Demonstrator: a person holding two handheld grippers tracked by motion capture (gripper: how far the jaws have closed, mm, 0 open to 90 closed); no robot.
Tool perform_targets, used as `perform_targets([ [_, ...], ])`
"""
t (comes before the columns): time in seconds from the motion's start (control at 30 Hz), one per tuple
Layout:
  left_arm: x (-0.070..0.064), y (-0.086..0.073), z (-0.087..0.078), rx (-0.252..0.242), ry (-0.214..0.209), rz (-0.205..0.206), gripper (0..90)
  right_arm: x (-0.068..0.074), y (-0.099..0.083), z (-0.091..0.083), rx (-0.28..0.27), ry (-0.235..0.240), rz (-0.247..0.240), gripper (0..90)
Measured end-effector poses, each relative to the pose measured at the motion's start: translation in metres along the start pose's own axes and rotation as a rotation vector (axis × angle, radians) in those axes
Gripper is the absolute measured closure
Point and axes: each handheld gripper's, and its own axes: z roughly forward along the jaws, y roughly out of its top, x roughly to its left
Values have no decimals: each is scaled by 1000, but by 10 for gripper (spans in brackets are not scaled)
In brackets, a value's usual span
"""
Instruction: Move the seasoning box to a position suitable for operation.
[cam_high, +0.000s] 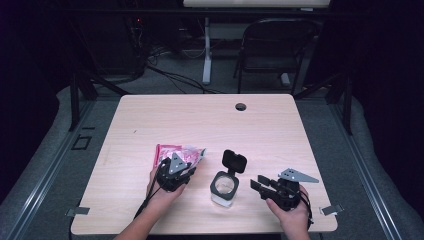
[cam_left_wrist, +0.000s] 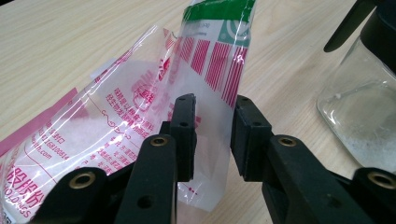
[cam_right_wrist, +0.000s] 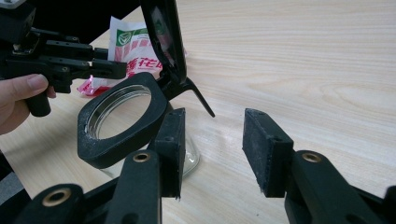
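The clear plastic bag with pink and green print (cam_left_wrist: 140, 116) carries rows of pink Chinese characters and a strip of small pink text too fine to read; a green band with a white round emblem crosses its upper end, above a row of pink vertical bars. In the right gripper view the same bag (cam_right_wrist: 133, 46) shows a green shield-shaped logo and large pink characters. White granules lie inside it.

The bag lies on the light wooden tabletop (cam_high: 210, 120), left of the middle and toward the near edge. The left tool (cam_left_wrist: 212, 135) comes in from the near edge, angled toward the far right corner, its jaws a narrow way apart with a raised fold of the bag between them; whether the pads press the film cannot be told. The left hand (cam_high: 162, 192) grips its handle.

Just beside the bag, toward the right edge, stands a clear glass jar with a black square collar and a flipped-up black lid (cam_high: 225, 182), a little white powder at its bottom. The right tool (cam_high: 261, 185), held in the right hand (cam_high: 290, 207) near the near right corner, points at the jar with jaws wide apart, close beside it and holding nothing.
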Motion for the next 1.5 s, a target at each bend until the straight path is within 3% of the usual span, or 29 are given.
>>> perform_targets([
  [0.37,7,-2,-4,-12,-23,-55,848,0,-2,3,19,-3,-1,597],
  [0.6,7,-3,-5,-20,-16,-104,834,0,-3,4,17,1,0,597],
  [0.87,8,-3,-9,-36,5,-122,897,0,-4,5,22,-1,0,596],
  [1.13,9,-5,-4,-37,54,-130,692,1,-4,5,25,3,-1,596],
  [1.5,-4,3,11,-23,90,-70,627,0,-3,4,10,12,7,594],
])
